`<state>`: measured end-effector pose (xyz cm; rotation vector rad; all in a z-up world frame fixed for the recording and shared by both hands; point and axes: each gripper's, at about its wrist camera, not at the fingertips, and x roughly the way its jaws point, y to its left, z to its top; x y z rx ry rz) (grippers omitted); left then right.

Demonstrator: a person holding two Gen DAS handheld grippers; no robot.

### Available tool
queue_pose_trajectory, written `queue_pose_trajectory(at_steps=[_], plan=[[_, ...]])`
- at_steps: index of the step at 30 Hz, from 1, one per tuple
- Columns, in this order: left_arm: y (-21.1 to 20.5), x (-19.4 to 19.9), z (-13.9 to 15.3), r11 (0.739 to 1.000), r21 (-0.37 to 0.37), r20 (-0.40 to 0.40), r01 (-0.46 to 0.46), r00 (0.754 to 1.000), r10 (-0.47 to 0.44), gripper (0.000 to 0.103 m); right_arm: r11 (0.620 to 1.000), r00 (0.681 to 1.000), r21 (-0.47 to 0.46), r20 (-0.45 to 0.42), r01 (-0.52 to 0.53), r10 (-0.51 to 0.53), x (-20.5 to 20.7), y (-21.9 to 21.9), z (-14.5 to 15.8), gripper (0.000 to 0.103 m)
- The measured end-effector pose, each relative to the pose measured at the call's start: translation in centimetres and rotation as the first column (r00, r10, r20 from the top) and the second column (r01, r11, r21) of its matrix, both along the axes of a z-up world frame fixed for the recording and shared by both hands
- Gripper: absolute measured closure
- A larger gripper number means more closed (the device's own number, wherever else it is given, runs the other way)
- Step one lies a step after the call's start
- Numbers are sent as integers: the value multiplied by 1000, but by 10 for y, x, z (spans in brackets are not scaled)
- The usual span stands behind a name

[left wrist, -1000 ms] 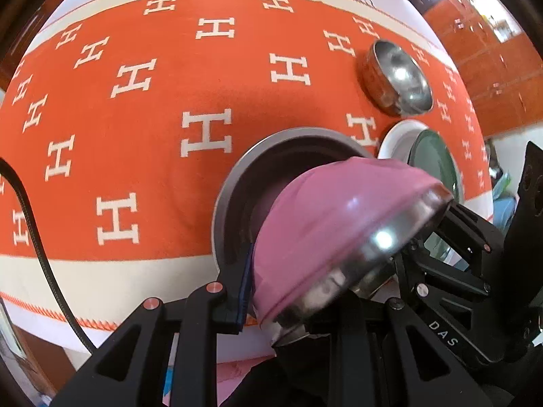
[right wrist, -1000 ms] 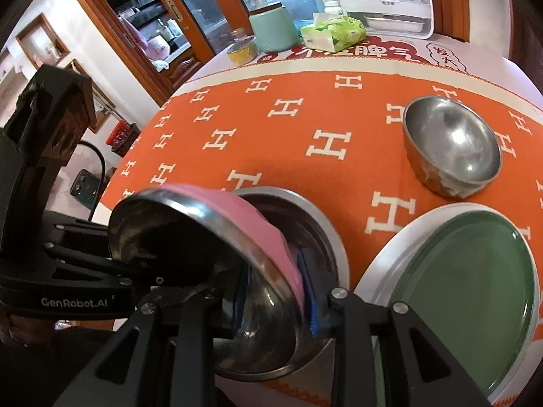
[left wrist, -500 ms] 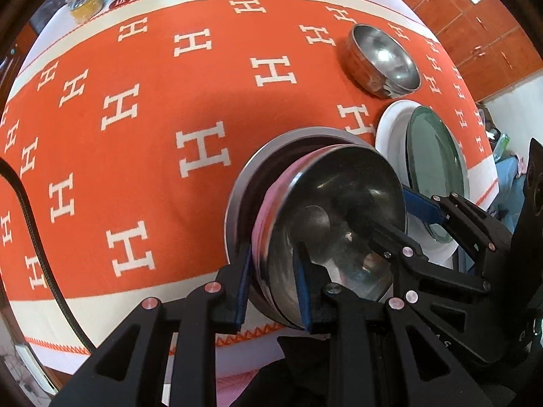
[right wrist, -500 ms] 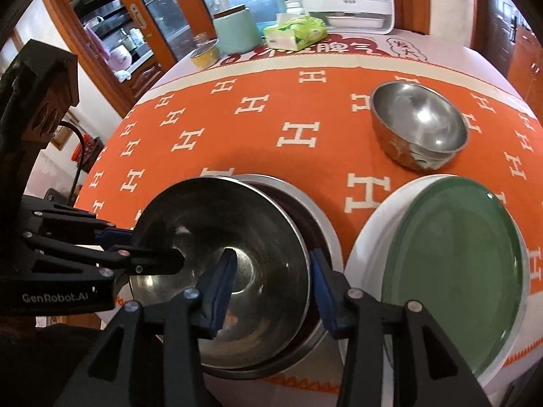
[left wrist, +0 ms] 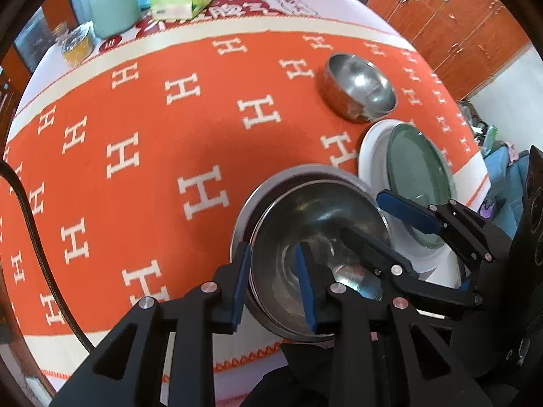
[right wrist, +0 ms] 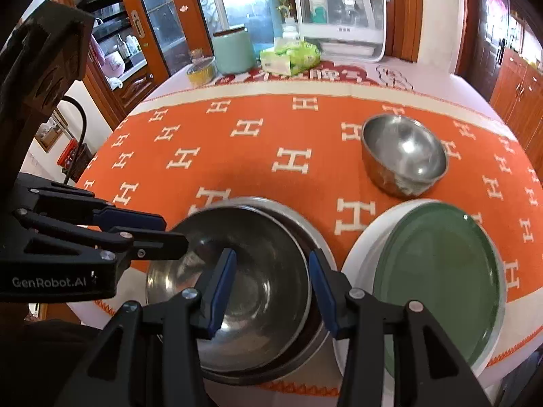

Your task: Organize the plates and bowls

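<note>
Steel bowl (right wrist: 251, 271) nested, left tool (right wrist: 173, 234) "GenRobot.AI"

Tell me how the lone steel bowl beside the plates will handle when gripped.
The steel bowl looks polished, so its wall is probably slippery. Thin metal suggests it is light and stiff. Its rounded underside may rock if pushed across the orange cloth.

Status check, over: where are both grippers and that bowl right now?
Both grippers just opening. Left gripper and right gripper straddle the rim of the steel bowl, nested in the larger bowl. Nothing in the way.
</note>
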<state>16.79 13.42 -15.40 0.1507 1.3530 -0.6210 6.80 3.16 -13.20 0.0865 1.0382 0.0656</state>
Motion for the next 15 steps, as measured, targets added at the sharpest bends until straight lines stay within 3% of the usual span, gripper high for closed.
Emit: queue_pose_trajectory(at_steps=[10,15], plan=[[4,8,23,995,-104,110,1,994,11,70,993,991,-96,119,69,-57,-4,3,21,57],[-4,14,35,992,-125,162,3,987,17,63,981,972,-108,188,161,-139,-11,-15,33,46]])
